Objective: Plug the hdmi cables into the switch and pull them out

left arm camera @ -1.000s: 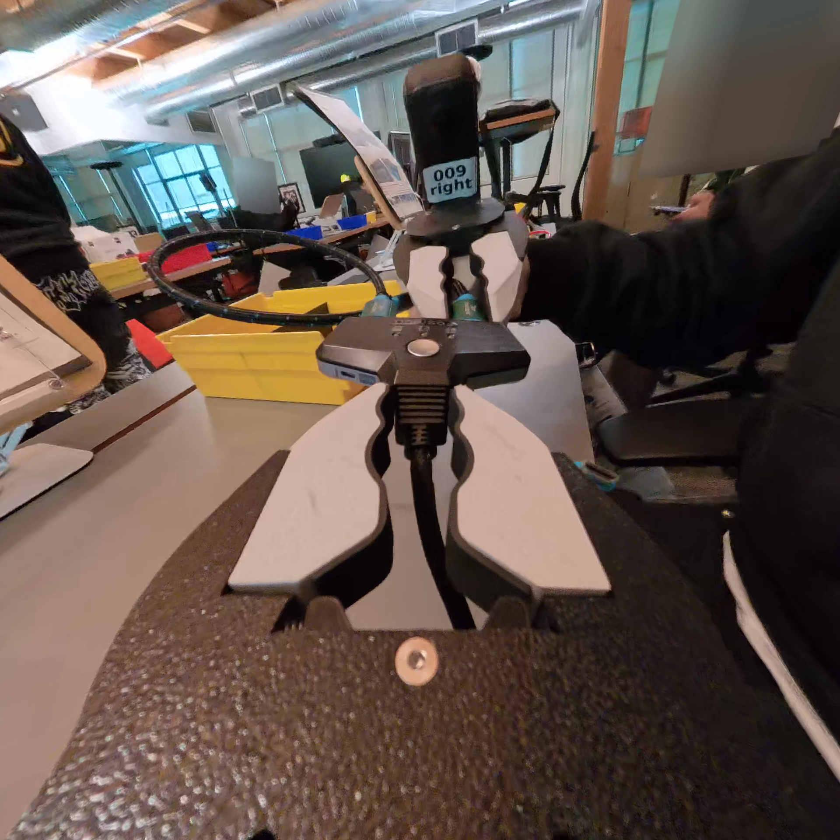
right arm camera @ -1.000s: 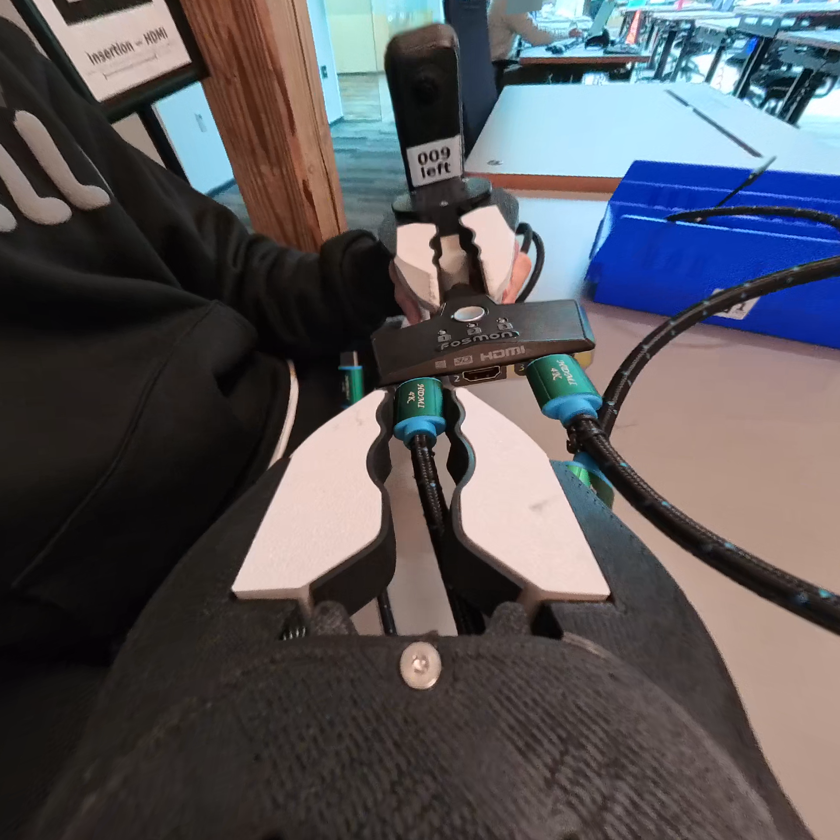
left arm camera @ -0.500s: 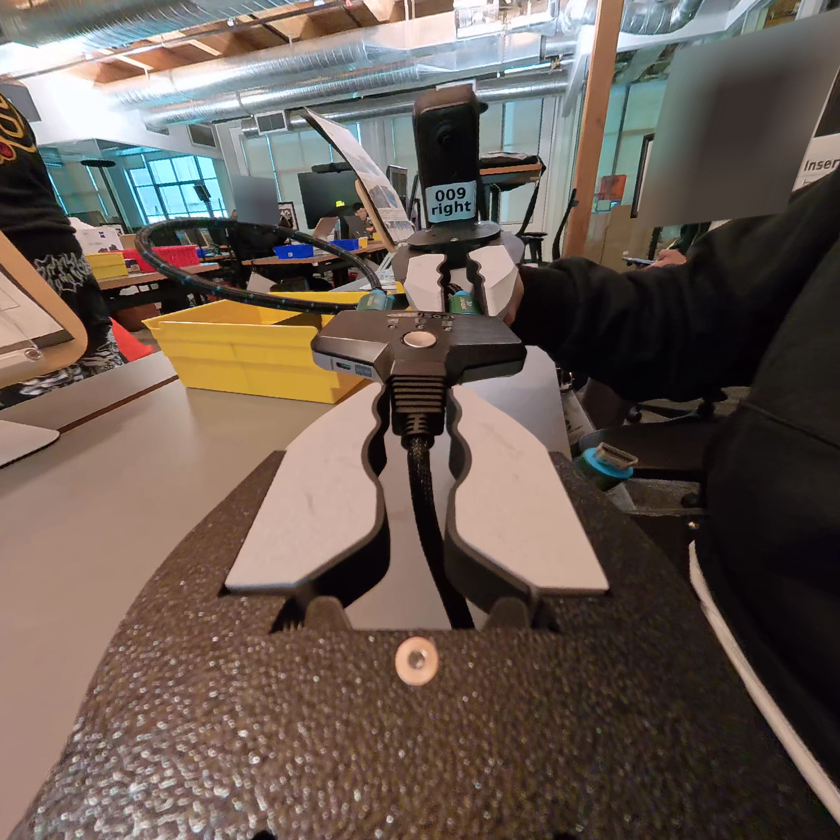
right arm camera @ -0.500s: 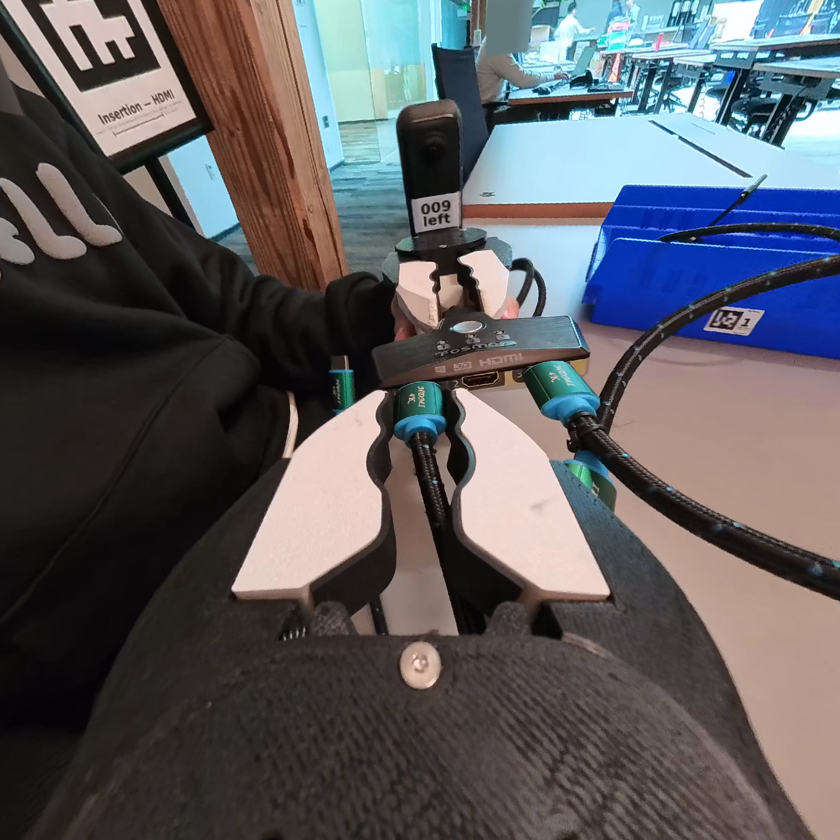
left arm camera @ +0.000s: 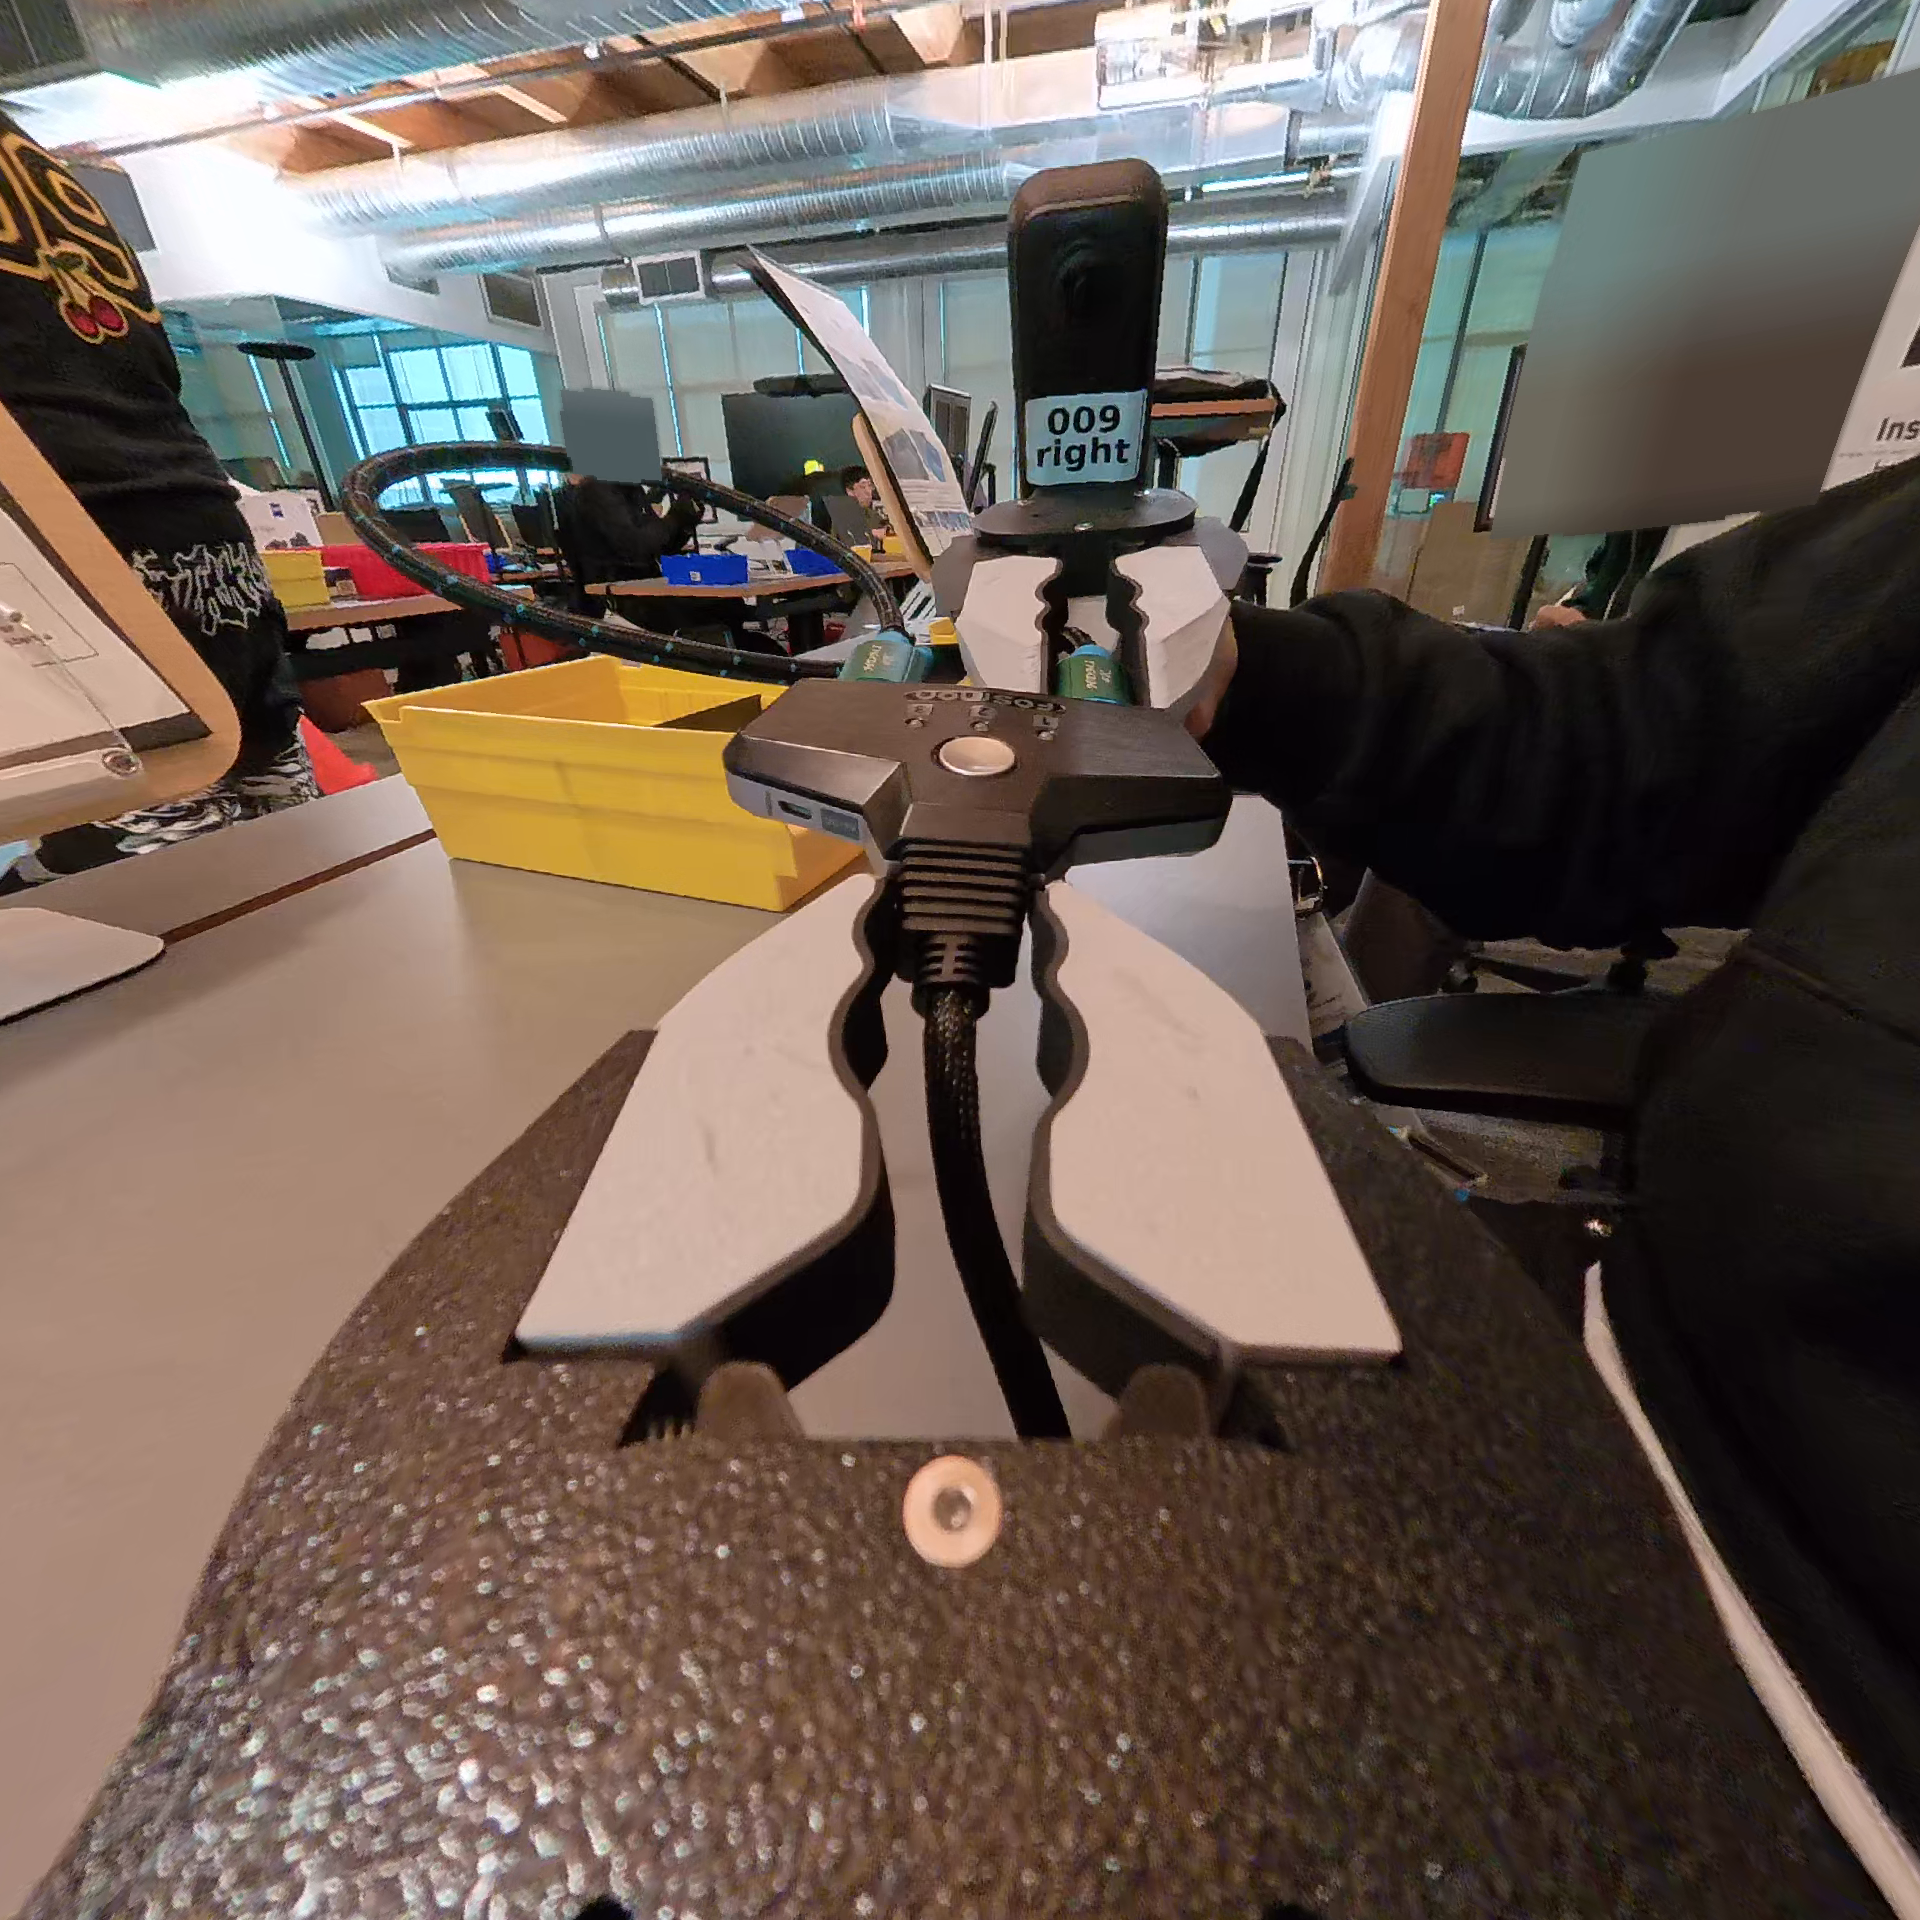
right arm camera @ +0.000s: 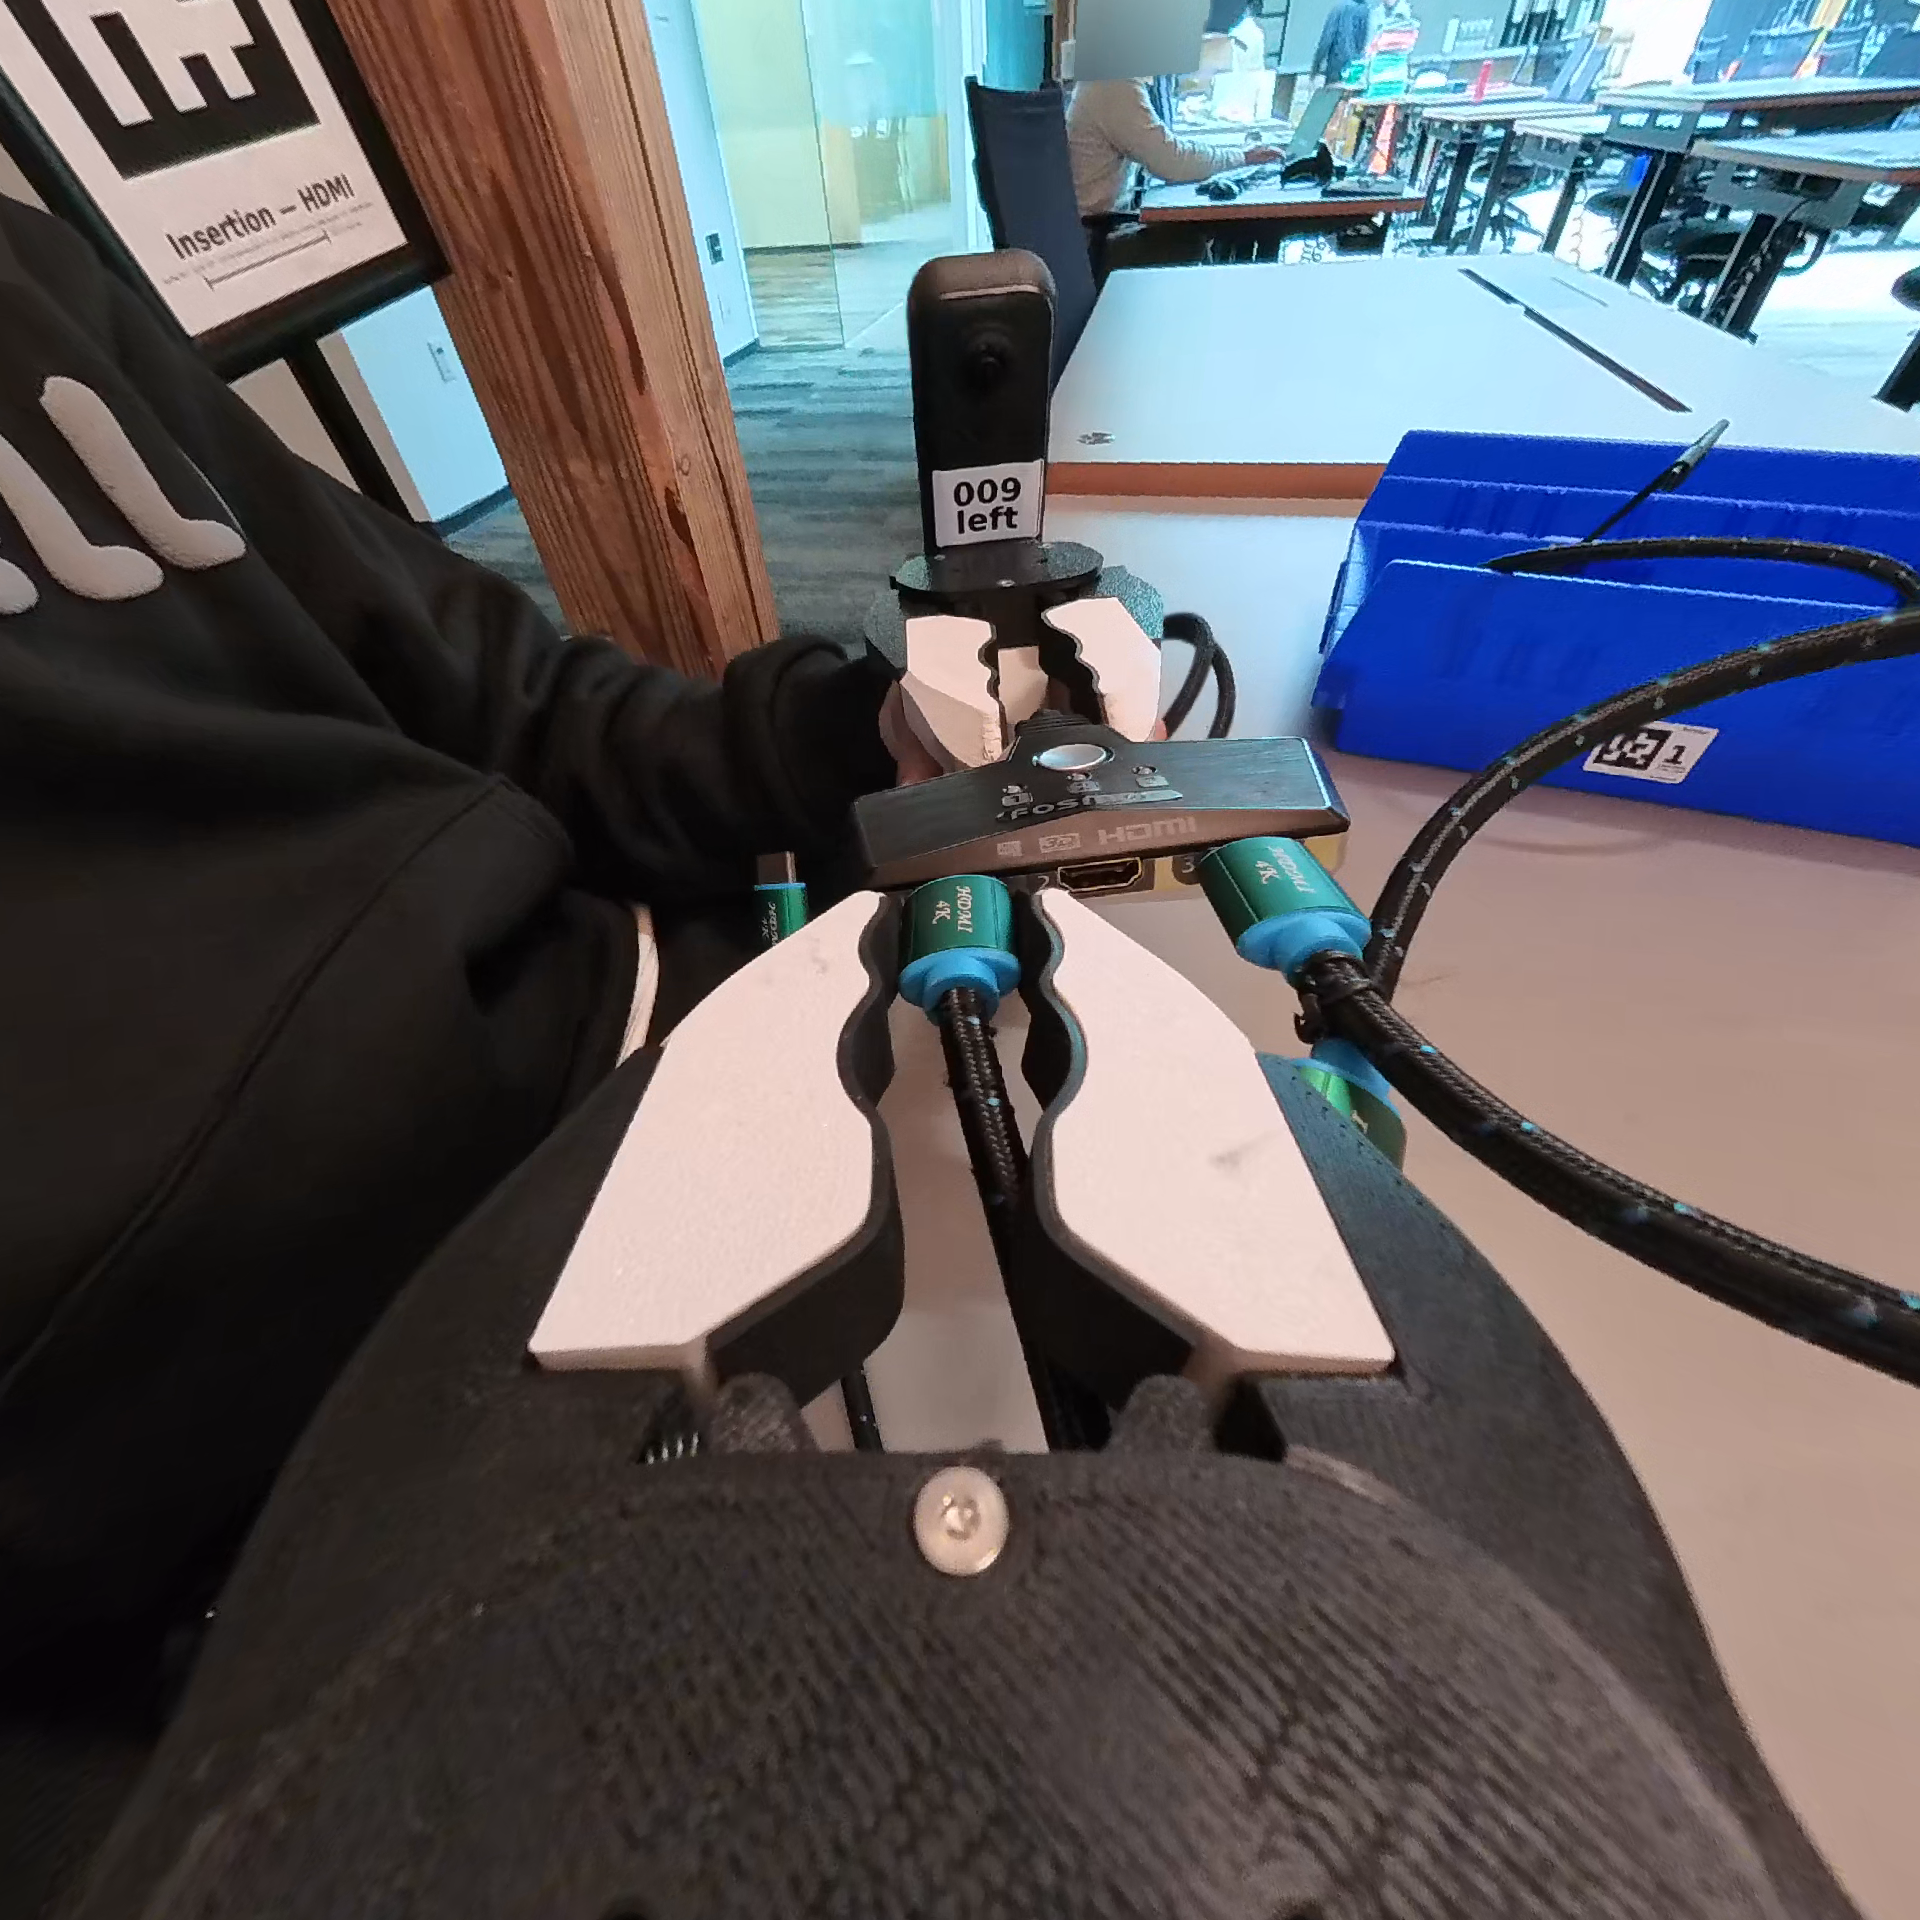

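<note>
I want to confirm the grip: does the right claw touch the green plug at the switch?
Touching. The right wrist view shows the right claw closed on the green plug.

Under the switch (right arm camera: 1101, 805), the metal tips of both green plugs (right arm camera: 956, 914) are hidden, so how deep they sit cannot be told. Left of the switch, a third green plug (right arm camera: 777, 906) shows only partly behind the black sleeve (right arm camera: 343, 790). Right of the switch, the braided cable (right arm camera: 1621, 831) runs off the picture's edge. Beyond the switch, the people at the far desks are blurred.
</note>
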